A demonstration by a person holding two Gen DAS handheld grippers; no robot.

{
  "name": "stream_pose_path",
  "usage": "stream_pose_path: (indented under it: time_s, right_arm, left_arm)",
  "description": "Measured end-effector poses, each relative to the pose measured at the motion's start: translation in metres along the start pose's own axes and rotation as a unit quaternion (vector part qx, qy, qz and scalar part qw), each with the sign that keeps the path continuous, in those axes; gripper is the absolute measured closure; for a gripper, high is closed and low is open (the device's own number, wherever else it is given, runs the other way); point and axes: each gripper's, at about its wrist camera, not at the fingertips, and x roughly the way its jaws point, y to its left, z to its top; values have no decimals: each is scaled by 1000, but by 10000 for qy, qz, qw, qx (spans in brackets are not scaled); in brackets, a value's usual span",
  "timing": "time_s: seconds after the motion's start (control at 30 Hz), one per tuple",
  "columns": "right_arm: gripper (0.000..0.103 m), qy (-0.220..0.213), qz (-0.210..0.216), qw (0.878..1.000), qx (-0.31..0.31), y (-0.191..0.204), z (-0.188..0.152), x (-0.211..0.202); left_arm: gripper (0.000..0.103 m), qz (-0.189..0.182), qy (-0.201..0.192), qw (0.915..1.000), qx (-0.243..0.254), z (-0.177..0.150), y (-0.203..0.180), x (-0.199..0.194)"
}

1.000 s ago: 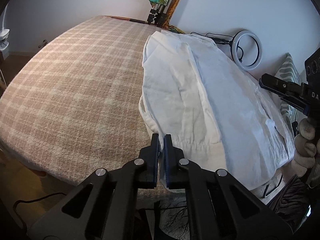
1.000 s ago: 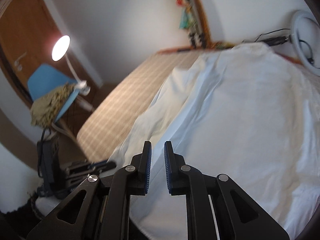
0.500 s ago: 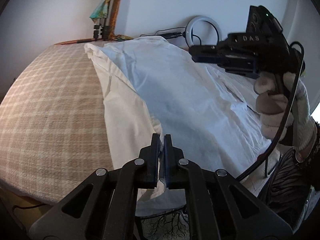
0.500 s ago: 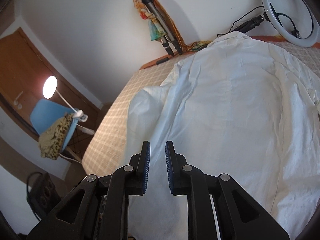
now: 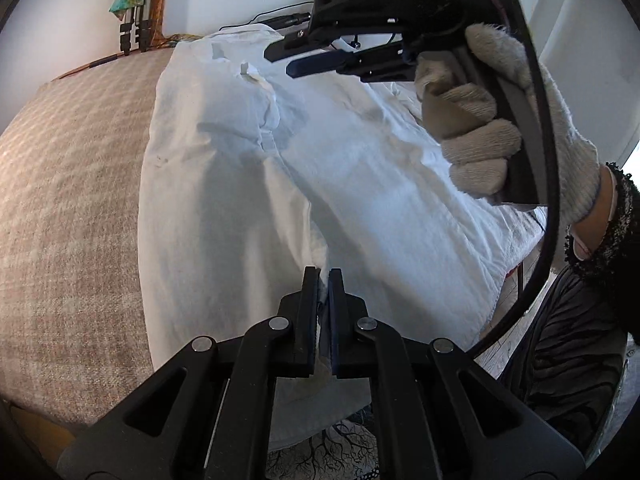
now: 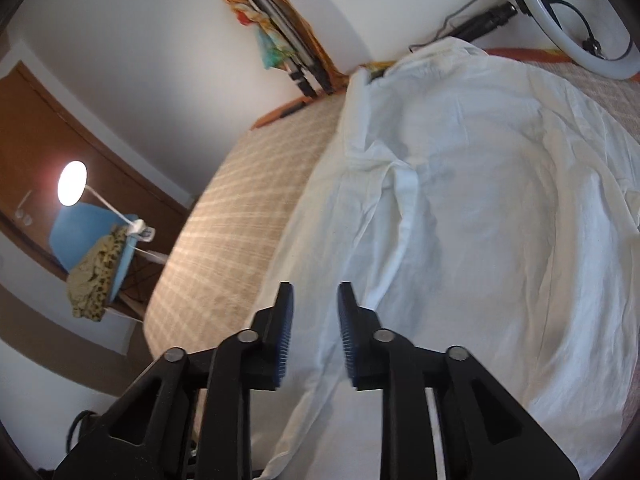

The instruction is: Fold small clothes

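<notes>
Checked beige bedcover (image 5: 68, 208) fills my left-wrist view from nine o'clock round to seven, with a white wall behind and a ring light (image 6: 576, 20) up at one o'clock in the right-wrist view. Over at nine o'clock there, a lit lamp (image 6: 72, 189) and a blue chair (image 6: 86, 236).

On to the big item: the white shirt (image 5: 360, 184) lies spread across the cover, long axis running from my grippers at six o'clock up to the collar end near twelve. Its left side is folded in over the body, making a thick ridge down the middle of the left-wrist view.

Now the tools. My left gripper (image 5: 324, 276) is clamped tight on the shirt's near edge, a sliver of white cloth pinched between the pads right at six o'clock. My right gripper (image 6: 314, 292) is opening as I speak, nothing between its jaws, hanging above the cloth. From the left camera I see it at one o'clock, held in a gloved hand (image 5: 500, 120).

What counts next, I reckon: the folded sleeve (image 6: 392, 216) lies straight ahead of the right gripper, toward twelve, lengthwise along its pointing line. The right hand is nearer and free, so that grab looks like its job.
</notes>
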Motion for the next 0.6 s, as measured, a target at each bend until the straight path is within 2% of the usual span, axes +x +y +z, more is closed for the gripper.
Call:
stream_pose_path:
  time_s: [0.17, 0.3, 0.43, 0.53, 0.6]
  right_arm:
    - [77, 101, -132, 9998, 77, -6, 1, 10]
    - [77, 239, -166, 9995, 116, -8, -4, 11]
    - [77, 364, -202, 9991, 34, -7, -15, 4]
    - [77, 551, -5, 9985, 52, -1, -34, -3]
    - [77, 674, 56, 9977, 8, 6, -48, -6]
  left_arm:
    - [101, -26, -19, 9999, -122, 0, 0, -4]
    - [99, -225, 35, 9995, -214, -1, 2, -17]
    - [90, -282, -44, 9996, -44, -12, 9, -46]
    - [76, -168, -202, 9996, -81, -23, 20, -70]
    - [67, 67, -294, 9994, -196, -26, 32, -80]
